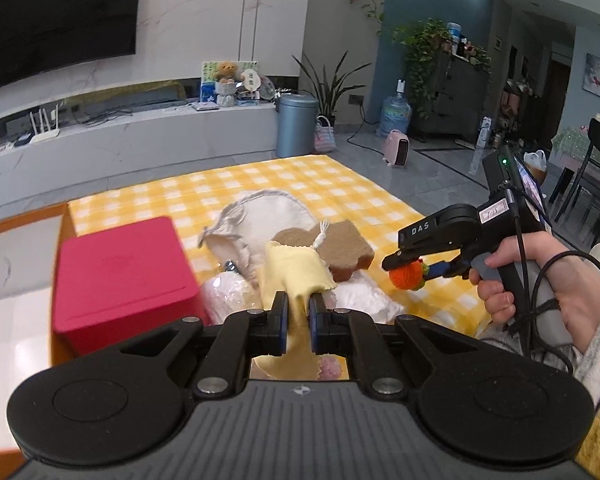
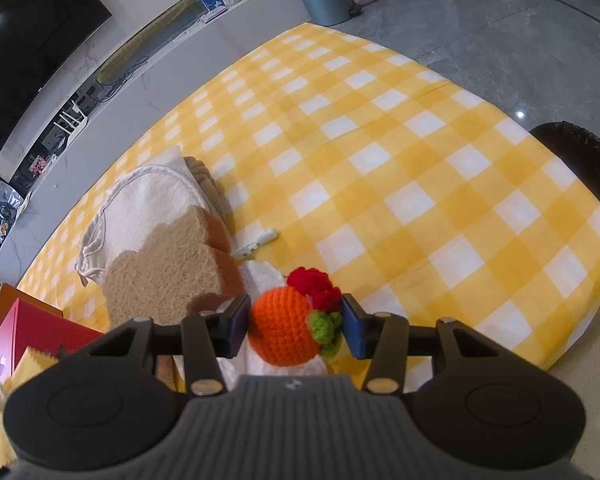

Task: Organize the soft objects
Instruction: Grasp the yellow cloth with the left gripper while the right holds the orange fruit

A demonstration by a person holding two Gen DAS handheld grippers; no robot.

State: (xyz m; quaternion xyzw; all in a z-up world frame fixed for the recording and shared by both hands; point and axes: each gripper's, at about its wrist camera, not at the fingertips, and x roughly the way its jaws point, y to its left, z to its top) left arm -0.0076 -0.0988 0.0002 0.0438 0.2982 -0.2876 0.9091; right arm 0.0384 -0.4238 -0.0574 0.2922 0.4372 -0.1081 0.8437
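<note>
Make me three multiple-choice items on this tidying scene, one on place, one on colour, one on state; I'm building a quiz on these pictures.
1. Where is the red box?
A. left of the soft pile
B. on the floor by the bin
C. under the sponge

2. What colour is the crocheted ball in the right tongs?
A. blue
B. orange
C. white

3. What are the left tongs doing?
A. standing open over the box
B. lying on the blanket
C. pinching the yellow cloth

Answers: 1 A, it sits left of the pile; 2 B, orange yarn shows; 3 C, cloth is pinched between the pads.
</note>
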